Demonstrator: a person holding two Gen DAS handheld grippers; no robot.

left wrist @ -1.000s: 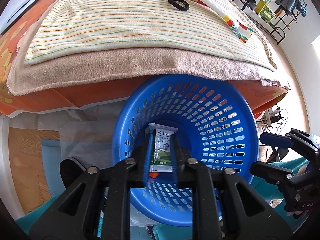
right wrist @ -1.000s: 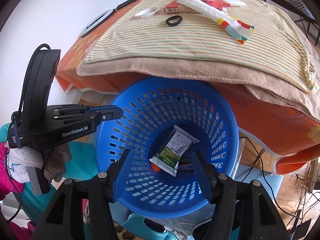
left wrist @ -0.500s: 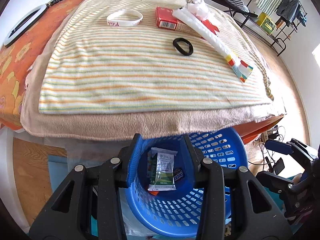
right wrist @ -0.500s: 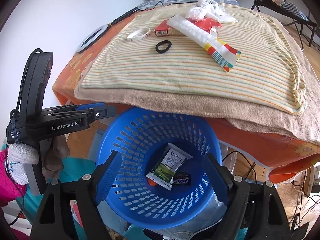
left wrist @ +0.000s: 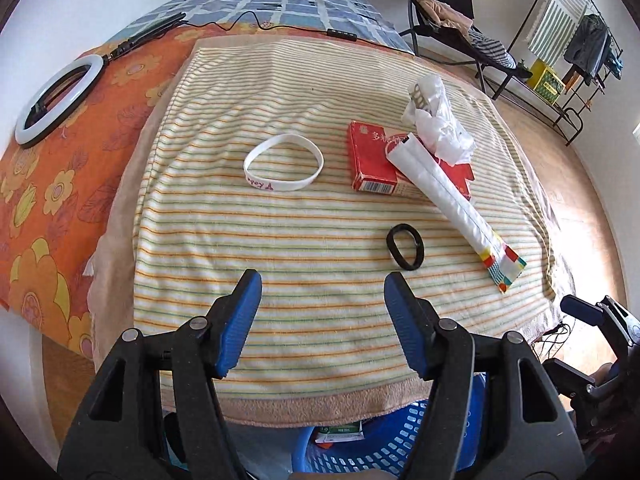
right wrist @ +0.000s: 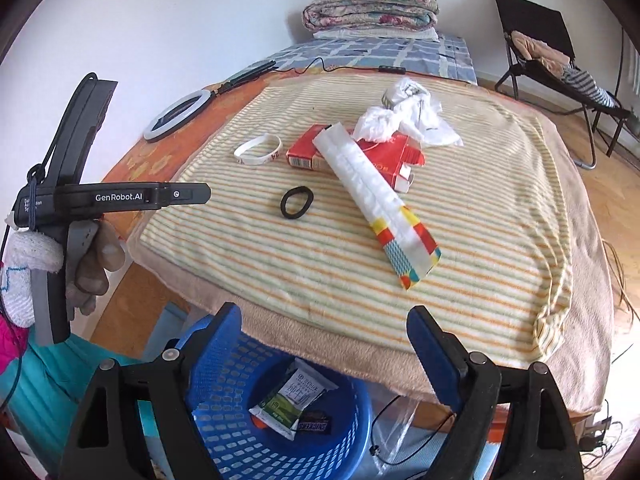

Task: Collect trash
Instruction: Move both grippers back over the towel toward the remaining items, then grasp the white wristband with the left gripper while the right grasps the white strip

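On the striped blanket (left wrist: 280, 240) lie a red box (left wrist: 370, 156), a long white wrapper with a coloured end (left wrist: 452, 200), crumpled white plastic (left wrist: 436, 120), a black hair tie (left wrist: 405, 247) and a white wristband (left wrist: 283, 163). My left gripper (left wrist: 322, 290) hovers over the blanket's near part, its jaws opening with nothing between them. The right gripper (right wrist: 326, 332) stands open and empty above the blanket's front edge. Below sits the blue basket (right wrist: 224, 364) holding a green-white packet (right wrist: 292, 400) and a dark candy wrapper (right wrist: 316, 426).
A ring light (left wrist: 56, 100) lies on the orange flowered sheet (left wrist: 48, 208) at left. A cable (left wrist: 280, 26) crosses the far end of the bed, by folded bedding (right wrist: 370, 10). A black chair (right wrist: 556, 64) and a clothes rack (left wrist: 572, 40) stand at right.
Both grippers rose from over the basket to above the bed. The left jaws let go of the green-white packet, which now lies in the basket, and both pairs spread wider.
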